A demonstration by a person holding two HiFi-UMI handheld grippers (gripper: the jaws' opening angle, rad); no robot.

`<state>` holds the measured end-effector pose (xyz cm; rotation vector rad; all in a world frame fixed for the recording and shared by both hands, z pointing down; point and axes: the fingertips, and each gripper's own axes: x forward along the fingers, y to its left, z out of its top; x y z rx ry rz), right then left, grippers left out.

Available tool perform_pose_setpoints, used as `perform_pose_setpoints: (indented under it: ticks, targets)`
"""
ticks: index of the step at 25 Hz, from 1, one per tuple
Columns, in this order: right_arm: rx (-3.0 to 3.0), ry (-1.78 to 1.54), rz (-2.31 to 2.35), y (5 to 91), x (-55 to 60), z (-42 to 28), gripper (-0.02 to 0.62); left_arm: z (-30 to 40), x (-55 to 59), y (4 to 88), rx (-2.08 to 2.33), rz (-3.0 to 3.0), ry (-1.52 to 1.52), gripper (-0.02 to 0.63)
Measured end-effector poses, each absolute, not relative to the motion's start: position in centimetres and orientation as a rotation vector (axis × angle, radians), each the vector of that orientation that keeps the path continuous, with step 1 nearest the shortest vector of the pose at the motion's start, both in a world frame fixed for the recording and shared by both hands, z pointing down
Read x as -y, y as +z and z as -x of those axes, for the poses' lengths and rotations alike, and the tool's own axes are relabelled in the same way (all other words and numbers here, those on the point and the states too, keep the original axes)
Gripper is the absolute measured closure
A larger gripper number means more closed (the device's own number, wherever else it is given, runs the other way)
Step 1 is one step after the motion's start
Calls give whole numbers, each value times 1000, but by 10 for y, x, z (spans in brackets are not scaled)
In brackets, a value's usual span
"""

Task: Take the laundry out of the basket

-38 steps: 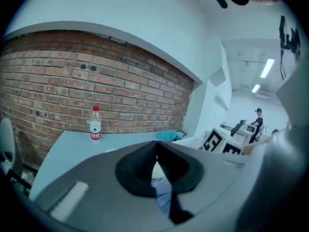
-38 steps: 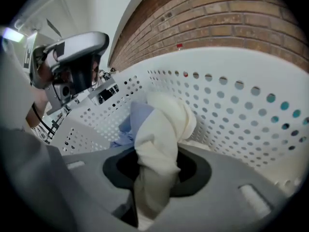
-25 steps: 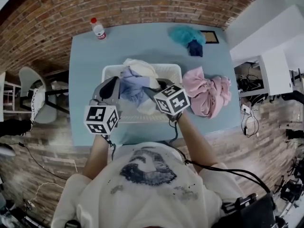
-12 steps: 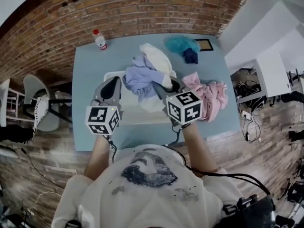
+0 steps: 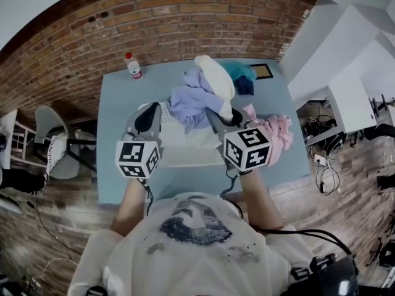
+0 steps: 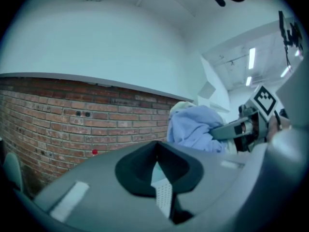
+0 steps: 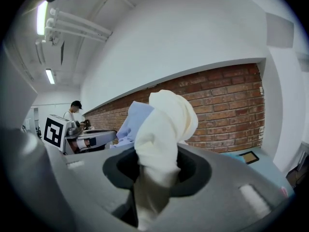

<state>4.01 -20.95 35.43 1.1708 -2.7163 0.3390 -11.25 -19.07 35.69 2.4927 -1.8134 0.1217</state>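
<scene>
Right gripper view: right gripper (image 7: 157, 178) clamps a cream fabric bundle (image 7: 166, 124), with a lavender garment (image 5: 188, 100) clinging, directly above the white plastic basket (image 5: 185, 156). Left gripper (image 6: 157, 178), near-left of it, is closed and empty.

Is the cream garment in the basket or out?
Out: the right gripper is clamped on the cream garment and holds it up above the basket.
</scene>
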Motion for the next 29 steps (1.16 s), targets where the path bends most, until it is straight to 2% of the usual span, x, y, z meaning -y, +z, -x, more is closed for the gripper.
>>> perform_pose_setpoints:
  ticks: [29]
  targets:
    - [2728,289,-1215,339,204,-43,459,110,187,356,1785,-2511,108,617]
